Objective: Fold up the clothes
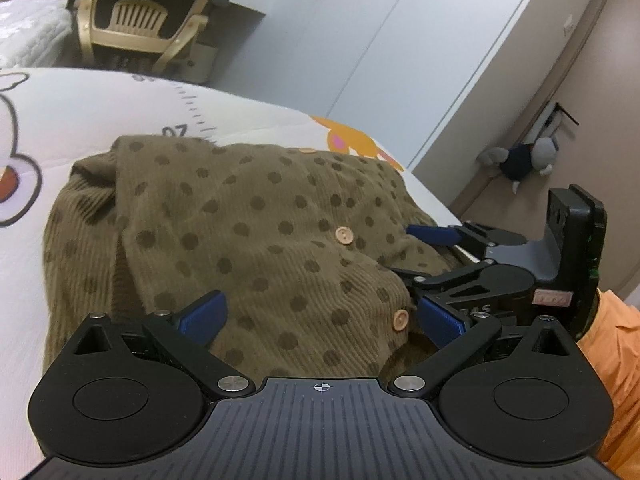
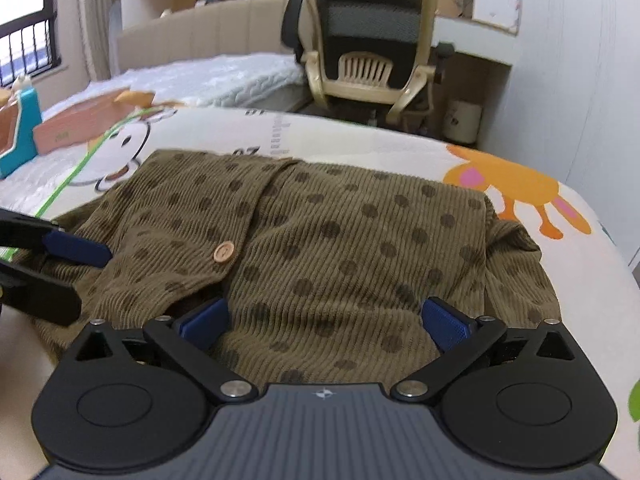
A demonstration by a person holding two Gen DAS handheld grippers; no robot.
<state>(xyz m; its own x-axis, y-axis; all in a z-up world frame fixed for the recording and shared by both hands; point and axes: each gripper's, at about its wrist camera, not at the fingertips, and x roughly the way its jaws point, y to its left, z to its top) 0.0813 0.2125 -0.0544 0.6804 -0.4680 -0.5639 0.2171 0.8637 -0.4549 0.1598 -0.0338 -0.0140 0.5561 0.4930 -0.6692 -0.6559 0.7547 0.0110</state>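
Note:
An olive-brown corduroy cardigan (image 1: 256, 232) with dark dots and wooden buttons lies partly folded on a white cartoon-print bed cover (image 1: 100, 120). My left gripper (image 1: 322, 320) is open at the cardigan's near edge, its blue pads spread wide over the cloth. At the cardigan's right side my right gripper (image 1: 416, 258) comes in, also open. In the right wrist view the cardigan (image 2: 340, 240) fills the middle and my right gripper (image 2: 324, 322) is open above its near hem. My left gripper (image 2: 94, 280) enters from the left edge with its fingers apart on the cloth.
A beige office chair (image 2: 368, 68) stands beyond the bed, next to white wardrobe doors (image 1: 360, 40). A grey plush toy (image 1: 520, 160) lies on the floor by the wall. A wooden toy with a blue part (image 2: 24, 128) sits far left. An orange sleeve (image 1: 612, 360) is at the right.

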